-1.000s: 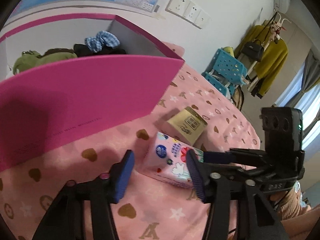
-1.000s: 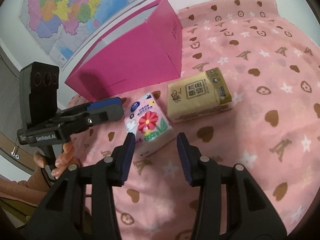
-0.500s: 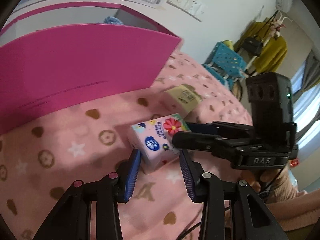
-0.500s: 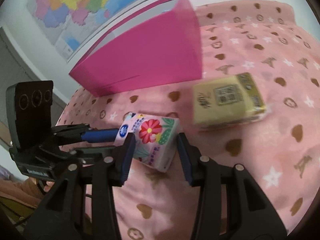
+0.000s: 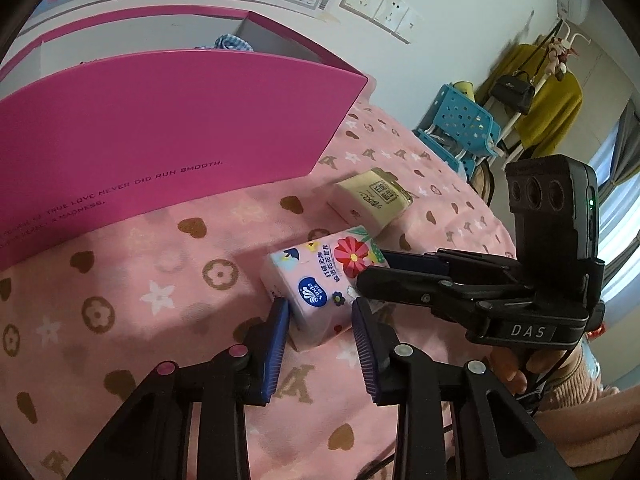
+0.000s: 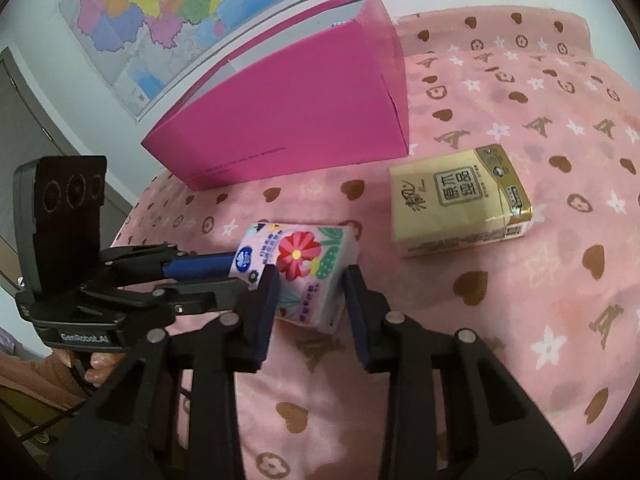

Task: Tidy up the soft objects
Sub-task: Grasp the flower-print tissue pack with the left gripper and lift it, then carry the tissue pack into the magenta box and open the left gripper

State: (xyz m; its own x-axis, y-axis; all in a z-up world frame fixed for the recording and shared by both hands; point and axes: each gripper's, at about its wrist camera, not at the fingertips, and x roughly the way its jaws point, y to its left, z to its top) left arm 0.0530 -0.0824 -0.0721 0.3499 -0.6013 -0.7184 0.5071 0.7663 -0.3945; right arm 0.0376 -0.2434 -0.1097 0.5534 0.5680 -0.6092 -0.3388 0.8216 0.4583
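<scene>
A pink flowered tissue pack [image 5: 322, 282] lies on the pink bedspread; it also shows in the right wrist view [image 6: 298, 270]. My left gripper [image 5: 320, 316] straddles its near end, pads close to its sides. My right gripper [image 6: 308, 294] straddles the other end the same way. Each gripper shows in the other's view: the right one [image 5: 404, 268] and the left one [image 6: 208, 272]. A tan tissue pack [image 6: 460, 196] lies apart to the right. A magenta box [image 5: 160, 148] holds soft items.
The pink patterned bedspread [image 6: 520, 320] covers the surface. A wall map [image 6: 160, 12] hangs behind the box. A blue plastic basket [image 5: 460, 128] and hanging yellow clothes [image 5: 548, 100] stand beyond the bed.
Both grippers have moved in onto the flowered pack from opposite ends and narrowed around it. The pack has turned and sits tilted between them.
</scene>
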